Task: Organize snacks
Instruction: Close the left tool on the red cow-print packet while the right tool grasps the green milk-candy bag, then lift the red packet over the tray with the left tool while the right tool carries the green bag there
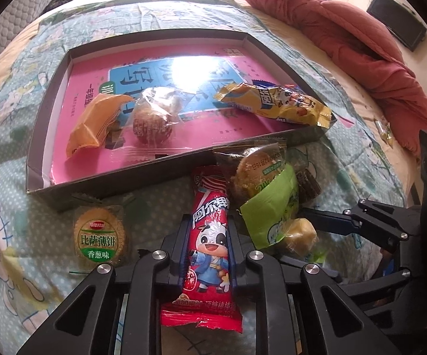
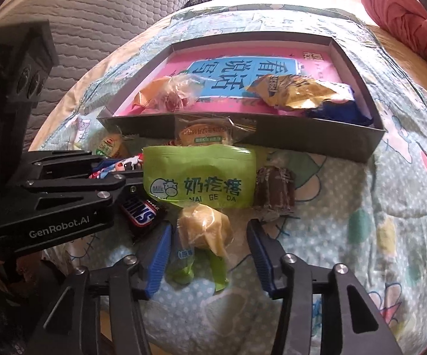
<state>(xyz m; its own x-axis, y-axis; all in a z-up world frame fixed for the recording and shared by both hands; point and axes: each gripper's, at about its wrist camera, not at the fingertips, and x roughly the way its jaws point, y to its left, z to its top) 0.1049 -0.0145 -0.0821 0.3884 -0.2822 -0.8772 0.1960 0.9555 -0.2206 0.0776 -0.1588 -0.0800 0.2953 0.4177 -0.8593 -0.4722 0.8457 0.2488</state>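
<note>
1. On the quilt [image 1: 12, 177], the left gripper [image 1: 207, 222] is clamped on a red lollipop pack [image 1: 209, 251], just in front of the box [image 1: 45, 124].
2. In the box lie an orange pack [image 1: 95, 121], a clear-wrapped ball [image 1: 153, 121] and a yellow pack [image 1: 275, 103].
3. Outside the box, a round cracker [image 1: 102, 233] lies left of the red pack; a green bag [image 2: 198, 177] lies against the box wall.
4. The right gripper [image 2: 209, 236] has its fingers apart around a yellow candy [image 2: 204, 227], not touching it.
5. A Snickers bar [image 2: 142, 213] lies beside the left gripper, a brown sweet [image 2: 275, 192] right of the green bag.
</note>
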